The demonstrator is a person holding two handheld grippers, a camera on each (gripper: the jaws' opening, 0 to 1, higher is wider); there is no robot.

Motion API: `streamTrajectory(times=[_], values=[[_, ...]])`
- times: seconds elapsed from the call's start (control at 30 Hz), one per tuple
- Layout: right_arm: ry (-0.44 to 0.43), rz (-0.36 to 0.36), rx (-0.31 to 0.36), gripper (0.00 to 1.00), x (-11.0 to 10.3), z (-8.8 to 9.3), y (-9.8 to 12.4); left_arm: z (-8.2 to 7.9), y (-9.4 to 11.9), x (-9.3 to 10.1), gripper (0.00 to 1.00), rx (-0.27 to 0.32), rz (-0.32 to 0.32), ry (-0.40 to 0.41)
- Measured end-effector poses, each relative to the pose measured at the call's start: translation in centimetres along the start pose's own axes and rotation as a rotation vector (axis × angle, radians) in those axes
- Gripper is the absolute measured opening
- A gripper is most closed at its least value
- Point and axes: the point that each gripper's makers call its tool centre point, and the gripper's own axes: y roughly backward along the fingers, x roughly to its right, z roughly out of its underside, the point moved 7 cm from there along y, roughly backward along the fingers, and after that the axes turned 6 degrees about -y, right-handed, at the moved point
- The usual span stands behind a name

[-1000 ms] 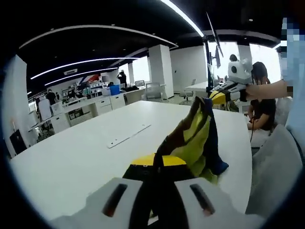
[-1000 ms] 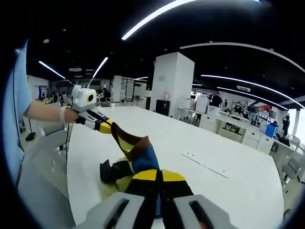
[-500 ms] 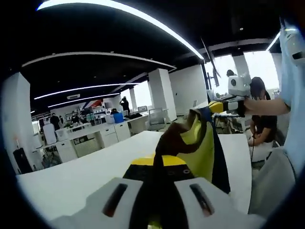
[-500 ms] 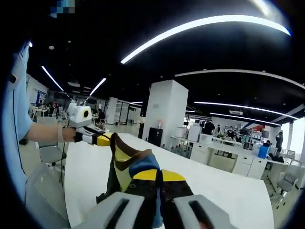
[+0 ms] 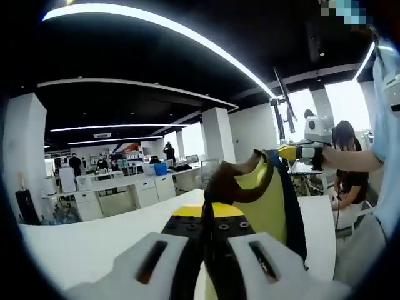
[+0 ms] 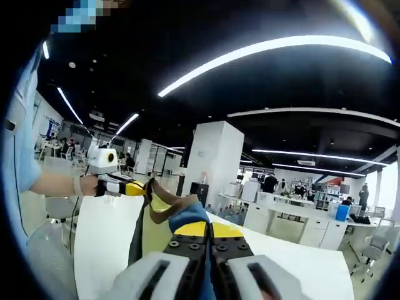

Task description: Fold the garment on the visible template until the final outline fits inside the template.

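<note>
Both claws pinch the garment, stretched between them above the white desk. The left gripper view shows the right claw far right, beside a seated person. The right gripper view shows the left claw far left.

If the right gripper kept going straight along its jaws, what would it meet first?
The right gripper is shut on the garment, so cloth goes along with it. Beyond lies the white table, then open office space; depth is unclear, but the way looks free.
</note>
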Motion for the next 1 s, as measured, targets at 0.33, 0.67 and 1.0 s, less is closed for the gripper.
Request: streamTrajectory(times=[0.33, 0.67, 1.0], values=[[-0.035, 0.047, -0.149, 0.0, 5.4, 6.3, -4.2, 8.2, -7.1, -3.6, 0.0, -0.153, 0.002, 0.099], [-0.035, 0.083, -0.326, 0.0, 10.9, 14.4, -8.8, 16.4, -13.8, -4.8, 0.0, -0.301, 0.006, 0.147], [-0.087, 0.142, -0.459, 0.0, 15.5, 22.3, -13.0, 22.6, -18.0, -5.6, 0.0, -0.404, -0.015, 0.187]])
